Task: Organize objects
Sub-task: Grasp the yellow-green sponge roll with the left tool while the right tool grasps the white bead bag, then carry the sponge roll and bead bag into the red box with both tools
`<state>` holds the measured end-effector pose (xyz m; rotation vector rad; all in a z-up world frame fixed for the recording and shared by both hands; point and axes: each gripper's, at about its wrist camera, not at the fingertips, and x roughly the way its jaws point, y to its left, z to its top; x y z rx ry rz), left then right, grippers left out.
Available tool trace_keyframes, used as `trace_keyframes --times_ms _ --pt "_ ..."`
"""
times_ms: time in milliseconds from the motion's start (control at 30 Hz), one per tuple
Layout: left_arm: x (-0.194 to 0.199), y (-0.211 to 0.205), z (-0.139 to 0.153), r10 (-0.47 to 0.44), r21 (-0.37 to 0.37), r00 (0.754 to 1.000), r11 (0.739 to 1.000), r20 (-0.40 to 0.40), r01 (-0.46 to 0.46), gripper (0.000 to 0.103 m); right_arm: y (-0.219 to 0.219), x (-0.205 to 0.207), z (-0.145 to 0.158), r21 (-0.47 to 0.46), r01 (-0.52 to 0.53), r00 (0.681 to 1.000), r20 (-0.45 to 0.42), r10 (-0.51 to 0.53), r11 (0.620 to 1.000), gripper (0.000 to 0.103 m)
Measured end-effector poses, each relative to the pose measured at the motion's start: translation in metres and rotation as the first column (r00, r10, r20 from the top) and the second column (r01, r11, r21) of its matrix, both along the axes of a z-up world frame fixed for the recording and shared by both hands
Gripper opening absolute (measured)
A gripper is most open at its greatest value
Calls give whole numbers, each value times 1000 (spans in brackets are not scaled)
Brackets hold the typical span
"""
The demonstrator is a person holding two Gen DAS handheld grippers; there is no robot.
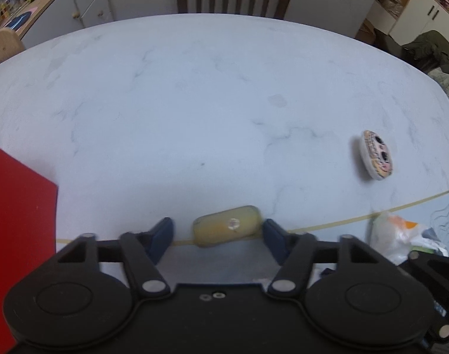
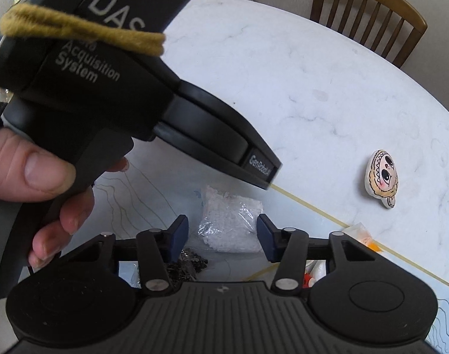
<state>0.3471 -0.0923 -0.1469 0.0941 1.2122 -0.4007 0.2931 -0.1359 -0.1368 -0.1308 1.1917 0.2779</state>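
Fingers of the left gripper (image 1: 217, 234) are wide around a yellow soap-like block (image 1: 226, 226) on the table (image 1: 194, 103); closing comes next, I think. The right gripper (image 2: 223, 231), also wide, hovers over a clear bag (image 2: 230, 221).

The left hand-held gripper (image 2: 153, 112) body reads "DAS", "Acquisition System" and, on its front label, "GenRobot.AI".
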Motion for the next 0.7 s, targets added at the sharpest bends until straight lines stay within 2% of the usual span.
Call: trace_keyframes --times_ms 33,200,700 --pt "-1 -1 1 -5 -5 1000 1000 -1 5 50 0 0 0 2 1 1000 0 -1 1000 47" --pt "-3 -3 4 -1 5 1000 1000 6 1 49 -3 -3 4 3 11 1000 5 -11 1000 34" --pt "-22 41 52 30 -57 998 998 51 -27 50 -13 -23 43 53 8 998 56 -11 999 32"
